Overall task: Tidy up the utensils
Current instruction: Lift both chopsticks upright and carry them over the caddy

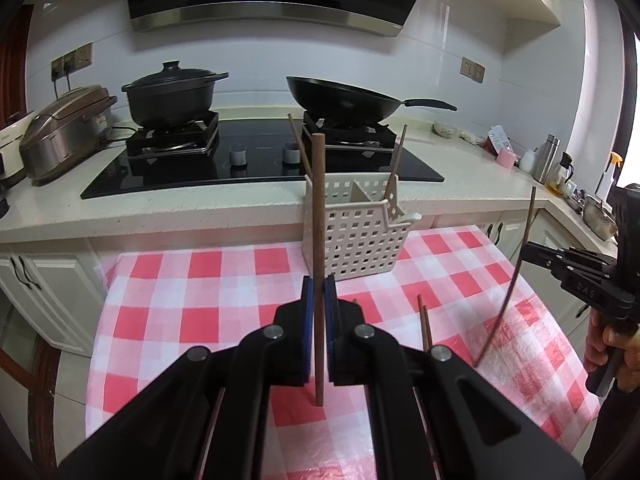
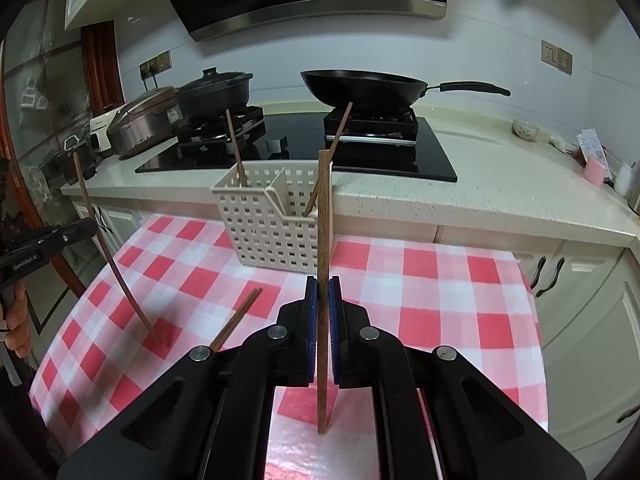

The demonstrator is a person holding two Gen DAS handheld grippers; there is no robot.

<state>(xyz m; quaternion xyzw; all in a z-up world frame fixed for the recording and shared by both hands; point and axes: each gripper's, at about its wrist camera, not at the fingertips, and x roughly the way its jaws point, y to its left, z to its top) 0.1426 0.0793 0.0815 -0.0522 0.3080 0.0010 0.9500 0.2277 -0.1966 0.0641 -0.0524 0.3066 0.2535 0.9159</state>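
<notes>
Soft even daylight, sharp, fisheye-warped edges.

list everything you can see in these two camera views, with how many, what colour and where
chopsticks: six, brown wood; one upright in each gripper, two in the basket, two lying on the cloth
basket: one, cream, perforated, far edge of the cloth
tablecloth: one, red and white check, over the table
wok: one, black, right burner
lidded pot: one, black, left burner
hob: one, black glass, on the counter
rice cooker: one, bronze, left of the hob
left gripper: black, blue pads, jaws shut on a chopstick
right gripper: same, shut on a chopstick
</notes>
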